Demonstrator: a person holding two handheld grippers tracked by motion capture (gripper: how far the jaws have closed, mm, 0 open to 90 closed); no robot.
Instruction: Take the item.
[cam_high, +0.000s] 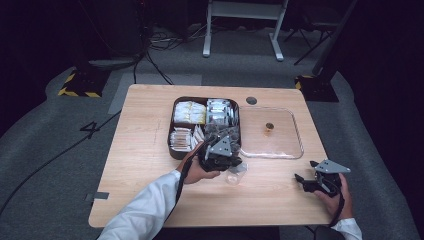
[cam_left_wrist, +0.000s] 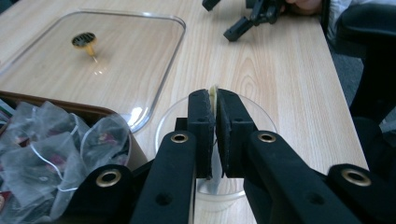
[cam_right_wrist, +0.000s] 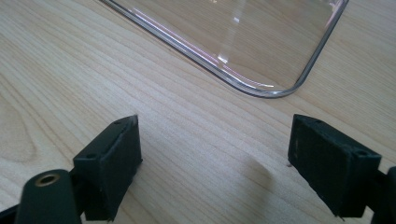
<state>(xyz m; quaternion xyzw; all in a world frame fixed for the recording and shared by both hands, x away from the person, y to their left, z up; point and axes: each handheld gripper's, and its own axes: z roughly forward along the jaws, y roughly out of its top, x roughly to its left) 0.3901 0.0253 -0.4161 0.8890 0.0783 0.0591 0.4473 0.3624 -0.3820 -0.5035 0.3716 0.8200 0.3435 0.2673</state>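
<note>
My left gripper pinches a thin, light tea bag tag over the fragile clear glass cup; right gripper gapes empty.

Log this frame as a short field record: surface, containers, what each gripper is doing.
surface: light wooden table
box: dark brown compartment box of sachets and mesh tea bags
lid: clear plastic lid with small gold knob, flat beside the box
cup: clear round glass cup in front of the box
left gripper: shut on thin pale tag, above the cup
right gripper: open, holding nothing, over bare table
</note>
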